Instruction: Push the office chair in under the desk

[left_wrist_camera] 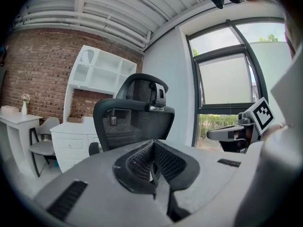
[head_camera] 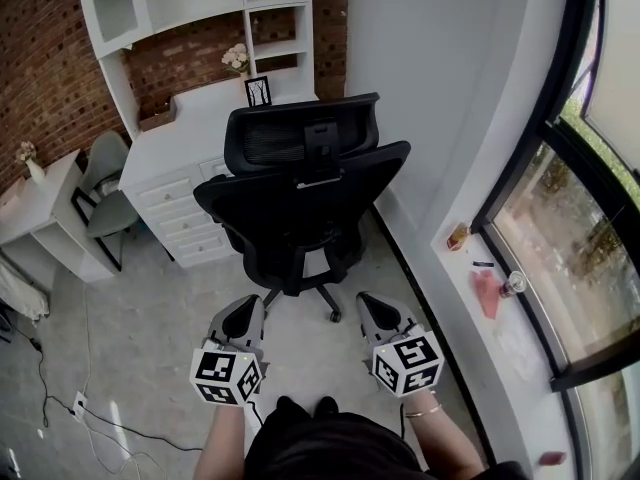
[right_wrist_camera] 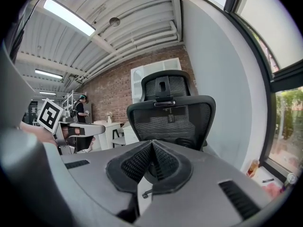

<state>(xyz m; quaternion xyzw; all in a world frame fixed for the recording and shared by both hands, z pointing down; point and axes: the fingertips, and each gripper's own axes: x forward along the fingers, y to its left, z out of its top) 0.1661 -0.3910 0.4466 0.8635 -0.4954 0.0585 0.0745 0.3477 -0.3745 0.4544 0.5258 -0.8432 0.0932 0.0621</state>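
Brick wall (head_camera: 40, 78) runs along the far left of the head view. Below it, at about 9 o'clock, a small grey chair (head_camera: 105, 193) stands by a low white table.

At 11 o'clock is the white desk (head_camera: 175, 143), with a drawer stack on its near face and a shelf unit (head_camera: 190, 8) above.

The black office chair (head_camera: 300, 168) stands at 12 o'clock, dead ahead of the person, its back towards them and its front towards the desk. Its mesh backrest hides the seat, so I cannot tell how far the seat reaches under the desktop. The scene fits a chair standing just off the desk as well as one already run in.

The left gripper (head_camera: 243, 313) is at 7 o'clock from the chair and the right gripper (head_camera: 372, 308) at 5 o'clock. Both are short of the chair, level with each other and pointed at its back. Each has its jaws pressed together on nothing, and neither touches the chair.

At 3 o'clock the windowsill (head_camera: 520, 353) carries a few small items under the big window.

The chair looks fairly heavy, but it should roll readily on its castors (head_camera: 335, 315) over the smooth floor. It will likely swivel on its column if pressed off-centre. The mesh should give under a point load and the backrest may tip. For any push, the closed jaws would do best as blunt pads on the stiff outer frame, one on each side at equal height.
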